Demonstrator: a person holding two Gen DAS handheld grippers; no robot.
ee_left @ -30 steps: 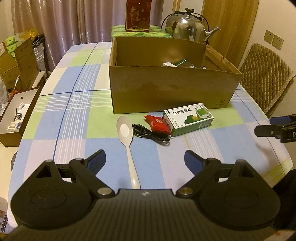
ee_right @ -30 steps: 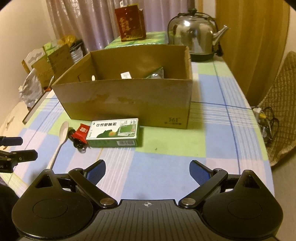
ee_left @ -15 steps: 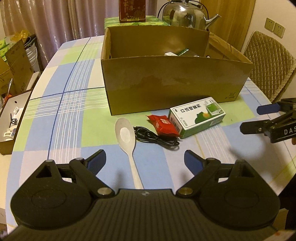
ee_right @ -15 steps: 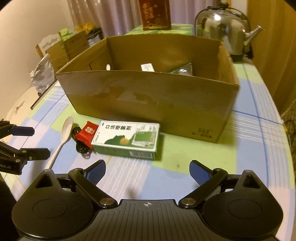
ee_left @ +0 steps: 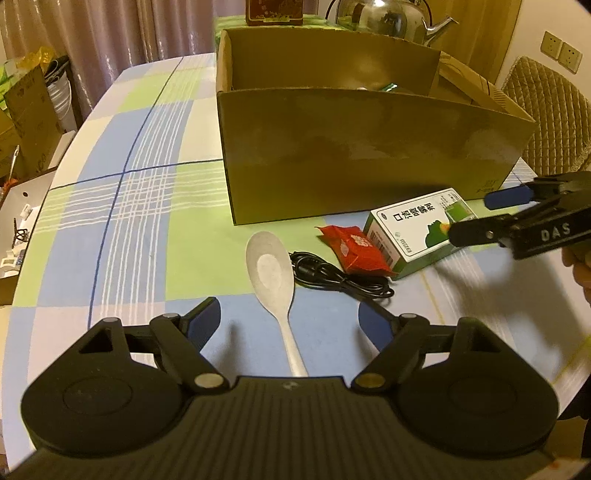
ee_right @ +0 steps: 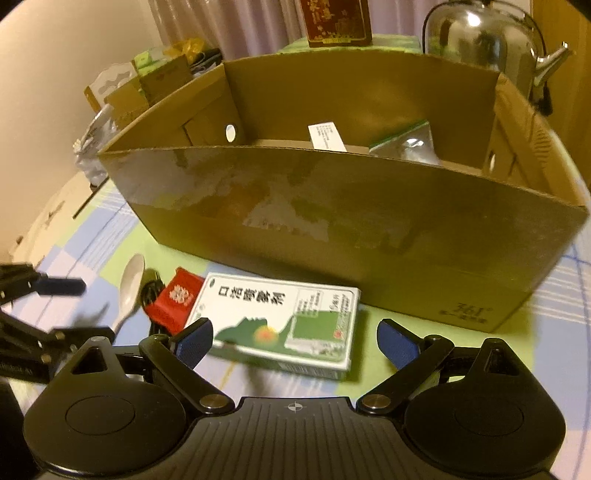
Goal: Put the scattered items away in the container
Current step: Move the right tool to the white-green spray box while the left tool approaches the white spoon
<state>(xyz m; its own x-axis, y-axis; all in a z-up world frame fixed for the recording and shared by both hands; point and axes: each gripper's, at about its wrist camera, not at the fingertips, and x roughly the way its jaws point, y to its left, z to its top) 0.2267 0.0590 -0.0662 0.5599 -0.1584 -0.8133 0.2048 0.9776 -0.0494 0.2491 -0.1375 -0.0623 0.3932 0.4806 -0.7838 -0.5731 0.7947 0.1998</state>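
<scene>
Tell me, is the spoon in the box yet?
No. The spoon lies flat on the tablecloth, bowl up, in front of the box, beside the cable.

We see a worktop (ee_left: 147, 206) under a checked cloth of blue, green and white, pale curtains (ee_left: 122, 33) behind it, a quilted chair (ee_left: 546, 110) at the right, wall sockets (ee_left: 561, 51) above, and warm, dim indoor light.

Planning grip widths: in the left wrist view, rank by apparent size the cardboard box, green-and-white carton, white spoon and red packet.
1. cardboard box
2. green-and-white carton and white spoon: similar; the spoon lies nearer the camera, so unsure
3. red packet
</scene>
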